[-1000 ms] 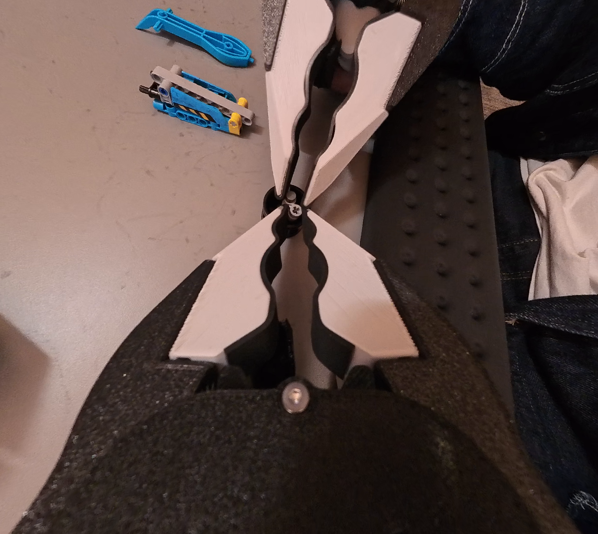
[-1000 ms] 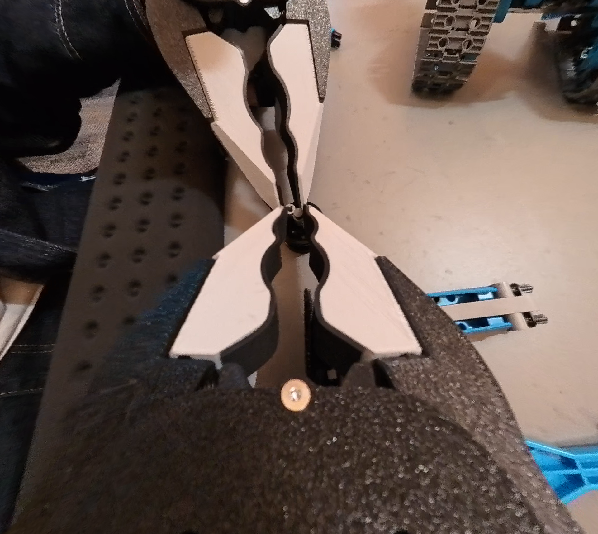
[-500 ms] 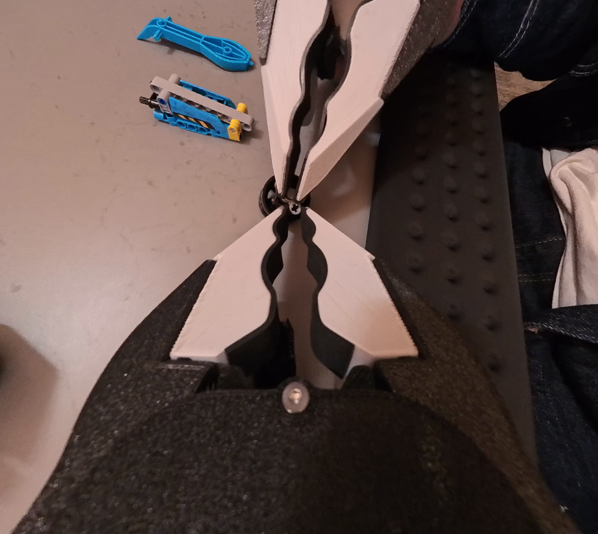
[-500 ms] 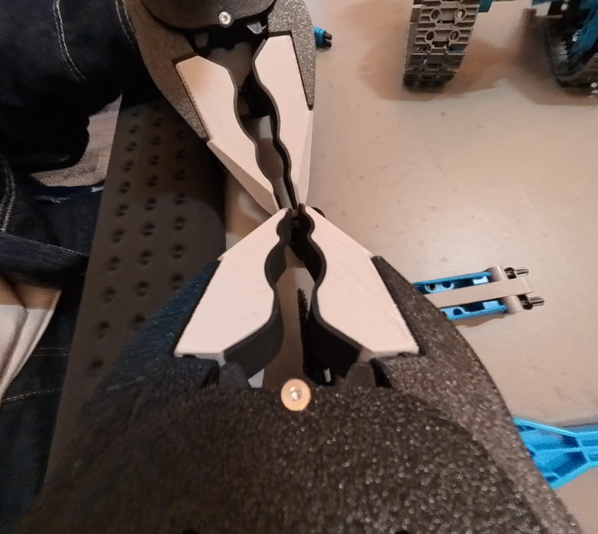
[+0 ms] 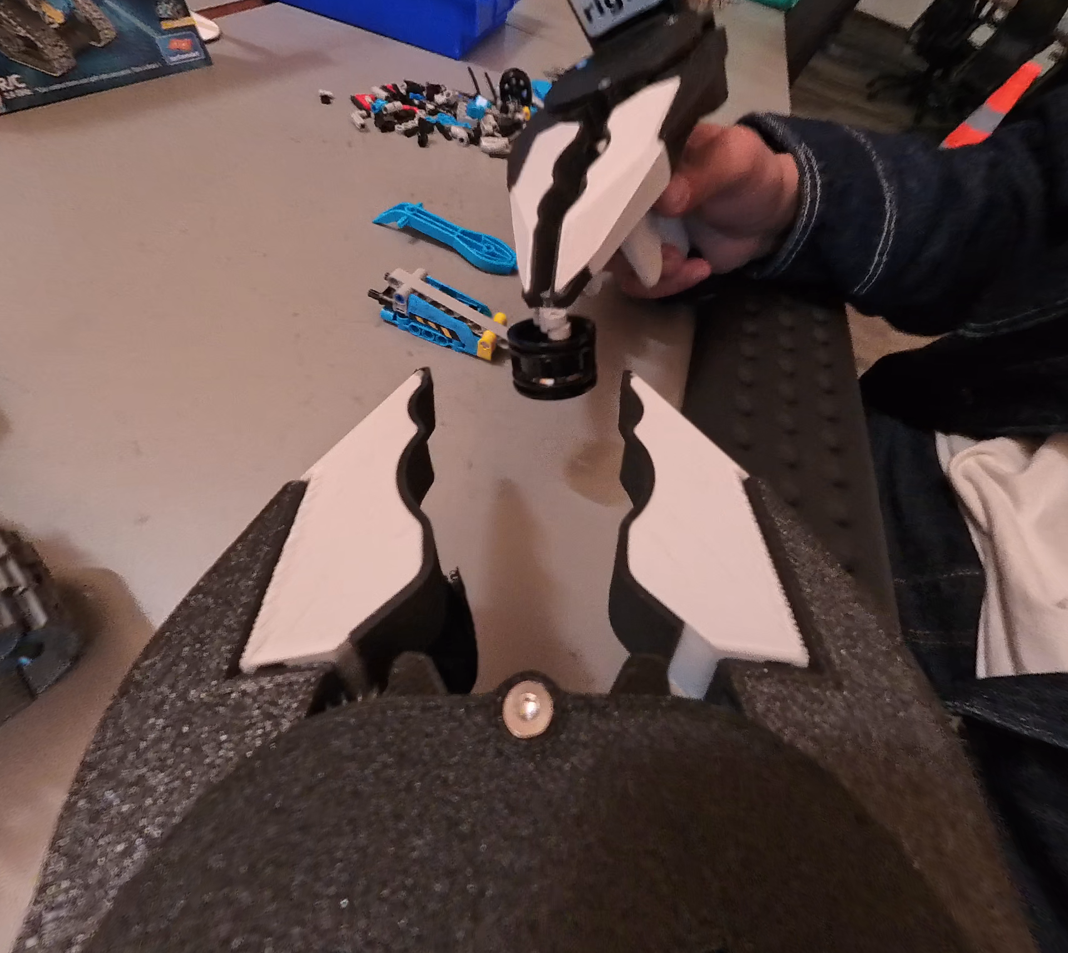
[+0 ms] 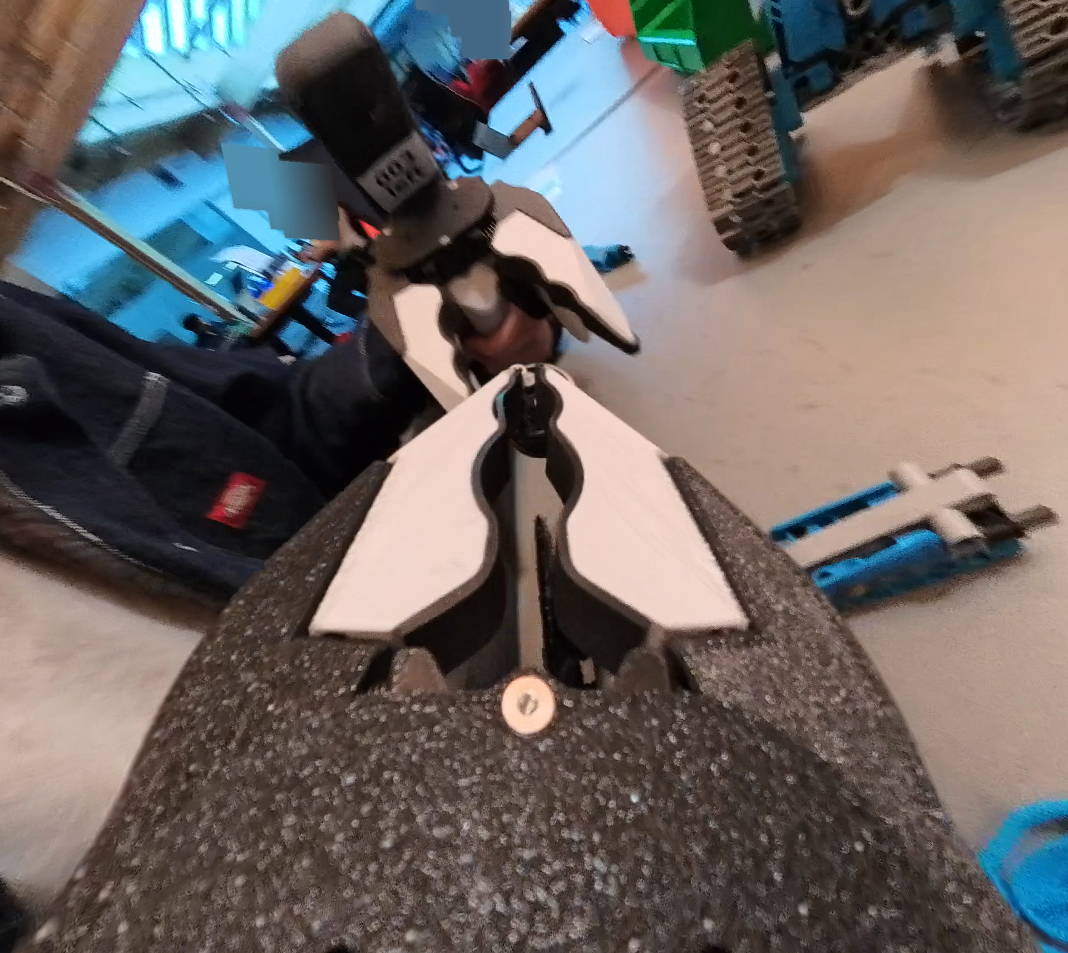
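Two grippers over the grey worktop [image 5: 173, 405]. Right gripper [image 5: 546, 297] fingers clenched on the white axle [image 5: 552, 321] of a small black wheel [image 5: 552, 358], holding it just above the surface. Left gripper [image 5: 526, 376] fingers spread wide, empty, just short of the wheel. Blue-grey beam assembly [image 5: 433, 319] beside it.

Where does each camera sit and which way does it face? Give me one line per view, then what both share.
Left wrist view: behind the open left gripper, looking down across the table at the right gripper pinching a pale pin in a black wheel; a hand shows.
Right wrist view: behind the shut right gripper, low, facing the left gripper.
Shared: both grippers, the blue-grey assembly.
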`<state>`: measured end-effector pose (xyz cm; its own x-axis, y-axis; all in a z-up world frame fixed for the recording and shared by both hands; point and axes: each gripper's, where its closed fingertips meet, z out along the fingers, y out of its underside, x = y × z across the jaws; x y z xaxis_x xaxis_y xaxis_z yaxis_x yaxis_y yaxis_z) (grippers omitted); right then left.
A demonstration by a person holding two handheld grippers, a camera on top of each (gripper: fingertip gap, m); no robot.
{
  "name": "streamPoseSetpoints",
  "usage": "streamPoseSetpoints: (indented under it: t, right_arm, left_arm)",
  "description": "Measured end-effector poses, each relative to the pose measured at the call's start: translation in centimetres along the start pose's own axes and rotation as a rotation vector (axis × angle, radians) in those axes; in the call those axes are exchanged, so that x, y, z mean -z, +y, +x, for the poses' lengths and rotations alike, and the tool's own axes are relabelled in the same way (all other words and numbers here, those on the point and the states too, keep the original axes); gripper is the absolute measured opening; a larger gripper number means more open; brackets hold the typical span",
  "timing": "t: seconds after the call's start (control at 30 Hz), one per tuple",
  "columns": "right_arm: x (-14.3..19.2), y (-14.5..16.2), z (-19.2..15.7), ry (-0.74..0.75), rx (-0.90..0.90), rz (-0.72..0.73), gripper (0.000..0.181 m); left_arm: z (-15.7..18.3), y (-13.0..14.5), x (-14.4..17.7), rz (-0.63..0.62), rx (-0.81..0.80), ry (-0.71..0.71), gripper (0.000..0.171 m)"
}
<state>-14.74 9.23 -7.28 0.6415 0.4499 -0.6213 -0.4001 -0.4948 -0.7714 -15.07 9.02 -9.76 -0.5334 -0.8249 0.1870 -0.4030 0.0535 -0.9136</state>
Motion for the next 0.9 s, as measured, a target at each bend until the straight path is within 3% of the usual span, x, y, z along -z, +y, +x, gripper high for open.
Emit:
streamPoseSetpoints:
  t: [0.07, 0.2, 0.6, 0.9]
  right_arm:
    - [-0.2, -0.1, -0.4, -0.029, -0.016, 0.005, 0.002]
    - [-0.1, -0.4, -0.6, -0.031, -0.009, 0.025, 0.003]
    - [-0.1, -0.2, 0.1, 0.063, 0.094, 0.012, 0.004]
    - [-0.3, 0.2, -1.5, 0.050, 0.248, -0.027, 0.003]
  left_arm:
    - [0.3, 0.1, -0.6, -0.019, -0.035, -0.018, 0.059]
    - [1.1, -0.1, -0.6, -0.015, -0.093, 0.001, 0.031]
    - [0.5, 0.0, -0.4, -0.029, -0.153, -0.065, 0.031]
    - [1.8, 0.0, -0.5, -0.026, -0.151, 0.011, 0.031]
